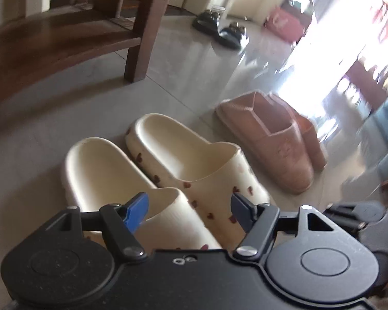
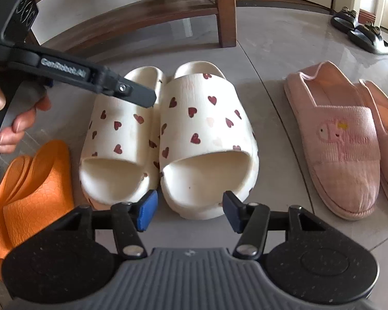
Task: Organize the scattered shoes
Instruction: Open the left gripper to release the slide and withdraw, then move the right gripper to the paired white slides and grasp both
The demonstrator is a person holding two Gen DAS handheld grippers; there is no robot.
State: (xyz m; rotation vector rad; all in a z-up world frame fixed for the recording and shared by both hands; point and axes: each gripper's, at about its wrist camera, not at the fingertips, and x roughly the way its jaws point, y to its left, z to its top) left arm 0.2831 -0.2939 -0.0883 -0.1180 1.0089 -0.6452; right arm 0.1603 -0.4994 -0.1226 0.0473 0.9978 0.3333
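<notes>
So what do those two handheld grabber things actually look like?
Each is black plastic with two round discs, silver pivot screws and hinged links. The left gripper and right gripper both have blue finger pads. White lettering runs along the left one's arm; the right has a ribbed grey body.

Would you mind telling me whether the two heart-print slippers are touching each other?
Touching. In the right wrist view, the left heart-print slipper and the right heart-print slipper sit side by side, inner edges pressed together with no floor visible between them.
</notes>
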